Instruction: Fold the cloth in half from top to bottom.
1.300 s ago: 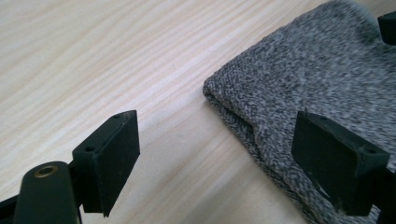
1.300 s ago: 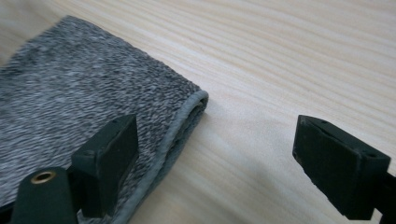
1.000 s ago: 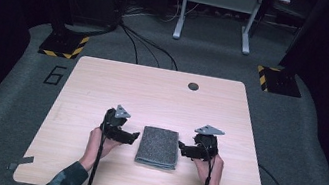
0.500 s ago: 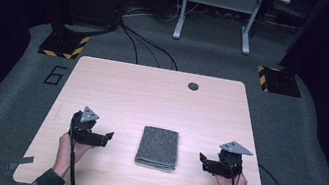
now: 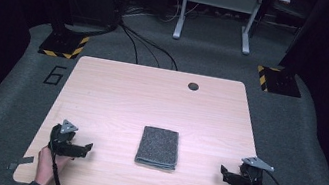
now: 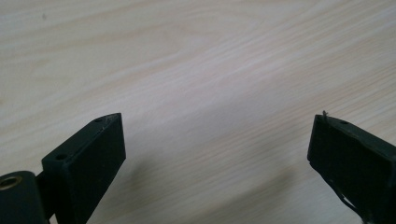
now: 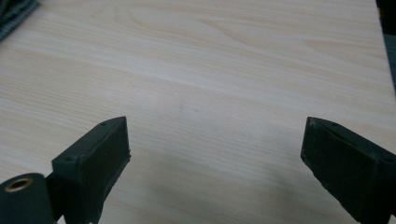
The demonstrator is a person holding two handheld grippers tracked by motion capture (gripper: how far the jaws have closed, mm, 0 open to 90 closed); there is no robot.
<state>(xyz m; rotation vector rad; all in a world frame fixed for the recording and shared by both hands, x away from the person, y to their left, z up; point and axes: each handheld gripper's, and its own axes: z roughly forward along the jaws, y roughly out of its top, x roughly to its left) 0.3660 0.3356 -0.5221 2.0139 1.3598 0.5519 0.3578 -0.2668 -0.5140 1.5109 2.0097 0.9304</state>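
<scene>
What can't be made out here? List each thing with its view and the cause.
1. Folded grey cloth, high view: the number of layers and its underside, hidden by its own top fold.
2. The same cloth, right gripper view: cut off by the top left corner.
3. Dark round spot on the table, high view: too small to tell hole from cap.
4. Person's forearms, high view: cut off by the bottom edge below the left gripper and right gripper.

Speckled dark grey cloth (image 5: pixel 158 147) on pale woodgrain table (image 5: pixel 151 100); black grippers; yellow-and-black striped floor blocks (image 5: pixel 64 45)
</scene>
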